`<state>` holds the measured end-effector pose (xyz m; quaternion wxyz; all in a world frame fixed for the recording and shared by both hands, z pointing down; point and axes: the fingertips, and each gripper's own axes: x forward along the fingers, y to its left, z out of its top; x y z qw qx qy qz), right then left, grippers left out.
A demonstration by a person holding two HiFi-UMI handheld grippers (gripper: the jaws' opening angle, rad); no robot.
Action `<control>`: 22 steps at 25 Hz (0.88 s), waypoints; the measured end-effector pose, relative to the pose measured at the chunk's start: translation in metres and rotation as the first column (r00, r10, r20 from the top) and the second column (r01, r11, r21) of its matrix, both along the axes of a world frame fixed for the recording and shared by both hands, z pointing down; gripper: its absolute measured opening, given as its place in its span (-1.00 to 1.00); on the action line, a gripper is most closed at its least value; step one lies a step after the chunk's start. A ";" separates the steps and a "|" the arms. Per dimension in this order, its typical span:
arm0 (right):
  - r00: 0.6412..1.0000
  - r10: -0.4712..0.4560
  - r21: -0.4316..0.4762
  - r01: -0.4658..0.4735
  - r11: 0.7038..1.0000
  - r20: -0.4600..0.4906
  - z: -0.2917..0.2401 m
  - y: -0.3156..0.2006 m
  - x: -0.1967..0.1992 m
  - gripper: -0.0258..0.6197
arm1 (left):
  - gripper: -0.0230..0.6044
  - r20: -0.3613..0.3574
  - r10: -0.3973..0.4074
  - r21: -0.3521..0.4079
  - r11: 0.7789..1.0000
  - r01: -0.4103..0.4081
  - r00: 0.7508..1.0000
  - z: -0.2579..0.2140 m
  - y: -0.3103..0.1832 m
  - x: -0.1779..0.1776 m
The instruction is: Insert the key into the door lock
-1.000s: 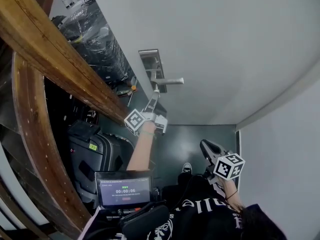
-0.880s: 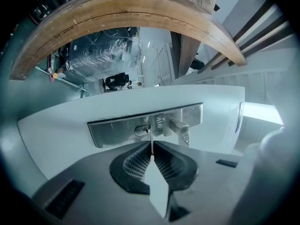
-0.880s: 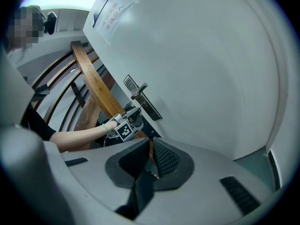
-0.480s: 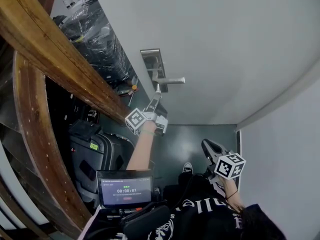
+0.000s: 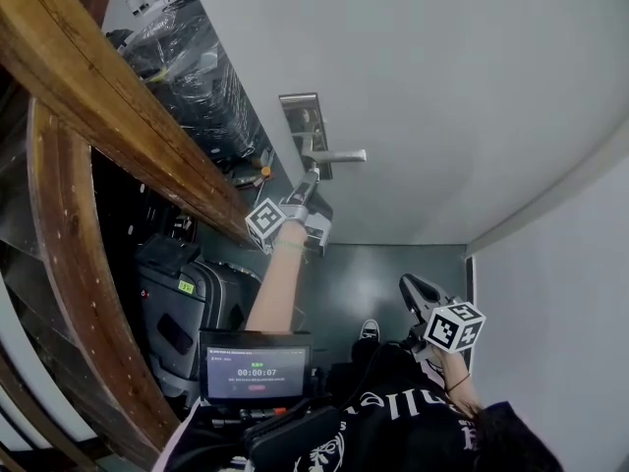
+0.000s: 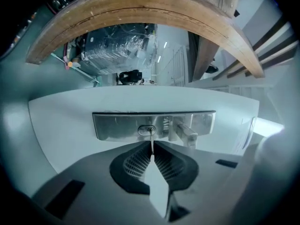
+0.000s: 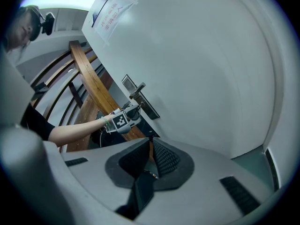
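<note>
A steel lock plate [image 5: 300,124] with a lever handle [image 5: 340,155] sits on the white door [image 5: 442,87]. My left gripper [image 5: 308,187] is raised just below the plate and is shut on a thin key [image 6: 151,143]. In the left gripper view the key's tip is at the keyhole [image 6: 147,130], left of the lever handle [image 6: 186,134] on the lock plate [image 6: 117,125]. My right gripper [image 5: 415,292] hangs low by the person's side, shut and holding nothing. In the right gripper view, the right gripper [image 7: 151,147] looks toward the left gripper [image 7: 123,120] and the lock plate [image 7: 151,108].
A curved wooden handrail [image 5: 118,116] runs along the left. Dark suitcases [image 5: 187,313] and a plastic-wrapped load [image 5: 197,77] stand beyond the door's edge. A small timer screen [image 5: 257,374] is at the person's waist. A white wall [image 5: 560,313] closes the right side. A paper notice [image 7: 110,13] hangs on the door.
My left gripper has moved up toward the lock plate with the key. The right gripper has stayed in place.
</note>
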<state>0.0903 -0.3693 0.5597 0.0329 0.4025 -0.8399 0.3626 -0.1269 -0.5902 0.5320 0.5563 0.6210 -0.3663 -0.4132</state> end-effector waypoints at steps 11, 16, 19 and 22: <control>1.000 0.016 -0.002 -0.016 1.000 -0.004 0.005 0.003 0.007 -0.82 | -0.85 0.038 -0.075 -0.002 0.997 0.075 0.996 -0.002 -0.028 -0.005; 1.000 0.012 0.009 -0.012 1.000 0.004 0.002 0.007 0.004 -0.82 | -0.73 0.208 -0.021 0.055 0.998 0.009 0.978 -0.012 -0.022 0.000; 1.000 0.013 0.013 -0.013 1.000 0.009 0.006 0.018 -0.004 -0.82 | -0.67 0.284 0.033 0.067 0.996 -0.054 0.958 -0.009 0.003 0.000; 1.000 0.011 0.018 -0.011 1.000 0.012 0.005 0.025 -0.010 -0.82 | -0.68 0.329 0.085 0.084 0.989 -0.119 0.941 -0.005 0.037 0.005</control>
